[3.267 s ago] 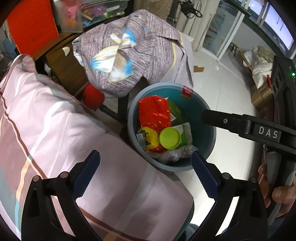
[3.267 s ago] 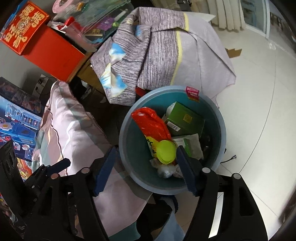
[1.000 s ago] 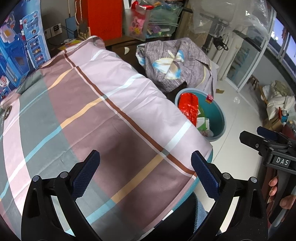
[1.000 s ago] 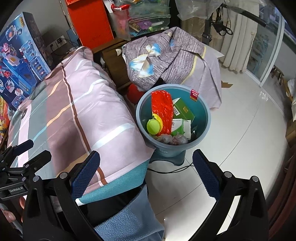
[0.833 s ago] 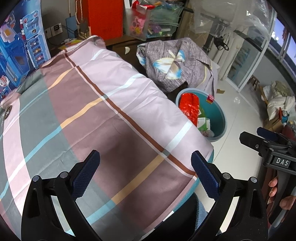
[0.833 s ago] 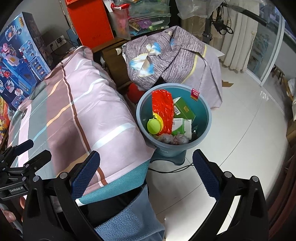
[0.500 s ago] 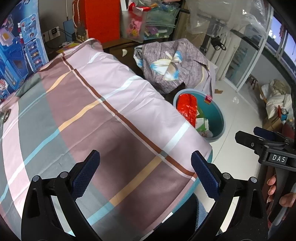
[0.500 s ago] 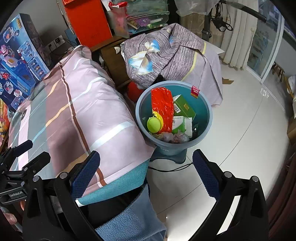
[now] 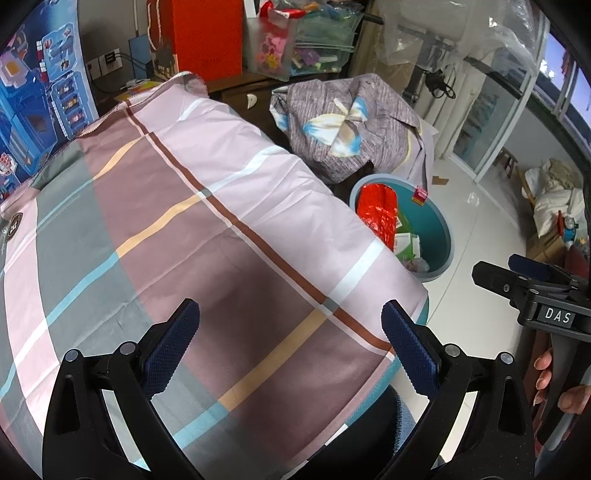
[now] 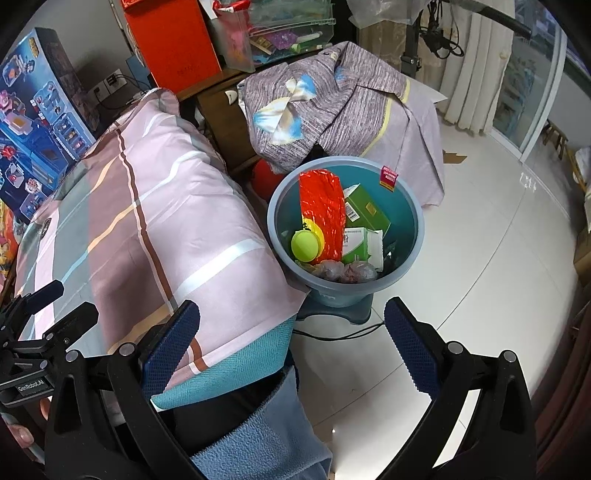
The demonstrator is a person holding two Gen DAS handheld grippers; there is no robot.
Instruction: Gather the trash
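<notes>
A blue-grey trash bin [image 10: 415, 229] stands on the white floor beside the bed; it also shows in the left wrist view [image 9: 445, 240]. Inside lie a red foil bag [image 10: 320, 218], a green box [image 10: 367, 210], a yellow-green round lid [image 10: 306, 245], a white-green carton [image 10: 356, 242] and crumpled plastic [image 10: 345, 271]. My left gripper [image 9: 290, 343] hangs open above the plaid bedspread [image 9: 184, 229], holding nothing. My right gripper [image 10: 291, 347] is open and empty, above the bed corner and floor in front of the bin.
A grey patterned garment [image 10: 325, 107] drapes over furniture behind the bin. An orange box [image 10: 173, 40] and clear containers of clutter [image 10: 280, 33] sit on a wooden desk. Blue toy boxes [image 10: 37, 107] line the wall. A black cable [image 10: 340, 334] runs under the bin. A hand [image 9: 557, 384] holds the right gripper's handle.
Both grippers have pulled up and back from right above the bin to over the bed. In the last second the views barely shift.
</notes>
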